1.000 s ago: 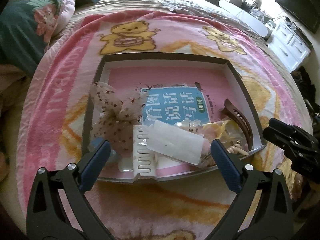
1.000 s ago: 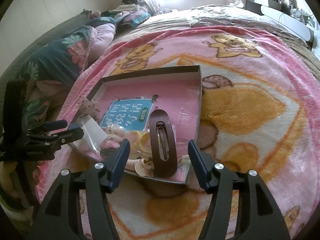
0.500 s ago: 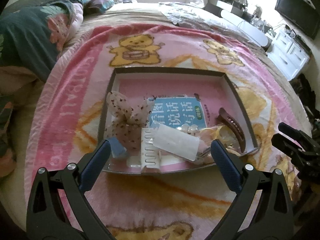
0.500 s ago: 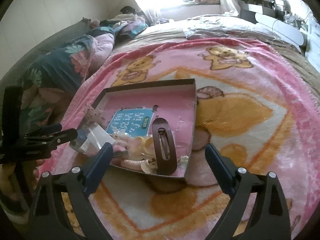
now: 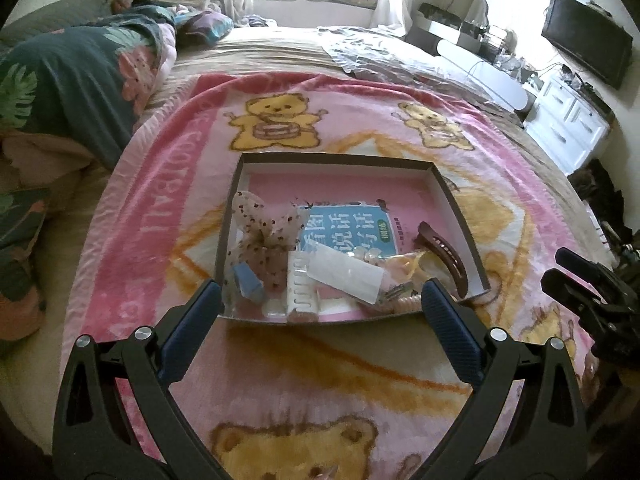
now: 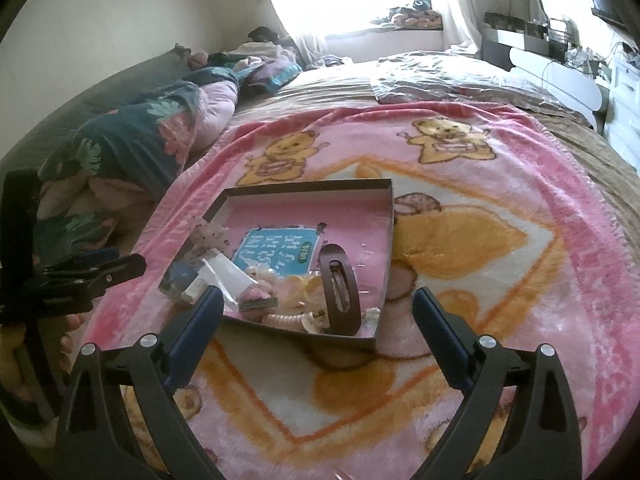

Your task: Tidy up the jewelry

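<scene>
Resting on a pink bear-print fleece blanket [image 5: 168, 200] on the bed: one shallow dark-rimmed cardboard box tray [image 5: 456, 200], pink inside. Counted in it: one brown oval hair clip [image 5: 444, 258], one spotted sheer fabric bow [image 5: 264, 236], one white plastic comb [image 5: 302, 290], one blue printed card [image 5: 352, 228], one clear plastic packet [image 5: 346, 272], one small blue block [image 5: 248, 282]. Left gripper [image 5: 320, 312] spread wide, holding nothing, just short of tray's near edge. Right gripper [image 6: 318, 314] likewise wide, empty. Right view alone shows pearly beaded piece [image 6: 284, 318] and yellow rings [image 6: 300, 284] clearly; left view alone shows the black TV [image 5: 588, 56].
</scene>
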### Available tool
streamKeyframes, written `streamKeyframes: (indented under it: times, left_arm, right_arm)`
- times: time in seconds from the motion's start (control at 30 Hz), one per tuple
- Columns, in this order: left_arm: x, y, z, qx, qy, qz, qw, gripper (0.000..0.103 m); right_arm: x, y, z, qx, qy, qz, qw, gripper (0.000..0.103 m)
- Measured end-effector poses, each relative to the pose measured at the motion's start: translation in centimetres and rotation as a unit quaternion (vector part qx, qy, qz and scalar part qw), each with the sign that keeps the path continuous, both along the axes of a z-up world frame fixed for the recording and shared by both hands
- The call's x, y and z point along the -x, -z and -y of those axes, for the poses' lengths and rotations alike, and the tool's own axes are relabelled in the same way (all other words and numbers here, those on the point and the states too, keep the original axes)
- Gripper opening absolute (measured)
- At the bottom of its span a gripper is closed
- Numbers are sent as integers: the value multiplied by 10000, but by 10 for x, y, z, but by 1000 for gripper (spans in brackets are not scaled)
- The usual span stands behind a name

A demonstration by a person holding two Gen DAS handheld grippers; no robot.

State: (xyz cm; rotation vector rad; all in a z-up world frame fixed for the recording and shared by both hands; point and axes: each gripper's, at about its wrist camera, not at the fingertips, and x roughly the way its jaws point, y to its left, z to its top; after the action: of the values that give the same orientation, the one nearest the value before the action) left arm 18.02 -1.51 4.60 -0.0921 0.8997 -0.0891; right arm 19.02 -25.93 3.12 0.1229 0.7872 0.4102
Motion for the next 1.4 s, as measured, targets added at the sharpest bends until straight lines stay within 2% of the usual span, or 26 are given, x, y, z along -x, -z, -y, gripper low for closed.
streamKeyframes:
  times: [0.3, 0.37, 0.5, 0.83, 1.2, 1.4]
  left_arm:
    - [27, 0, 0, -18, 1, 145, 9999, 94]
    - [33, 0, 0, -26, 1, 182, 9998, 94]
    - [43, 3, -2, 5, -9, 212, 9998, 94]
    - [74, 15, -4, 56, -15, 273, 9996, 94]
    - [106, 22, -4, 100, -41, 555, 9984, 94]
    - [118, 34, -1, 90, -26, 493, 9987, 94]
  right_arm:
    - [23, -3, -2, 69, -22, 120, 9999, 95]
    - [29, -3, -2, 85, -11, 156, 9998, 99]
    - [41, -2, -3, 115, -12, 179, 9998, 99]
    - [70, 7, -5, 83, -7, 208, 9998, 99]
    - [109, 18, -15, 296, 52, 560, 9980, 99]
    - [119, 27, -19, 330, 65, 571, 9978, 99]
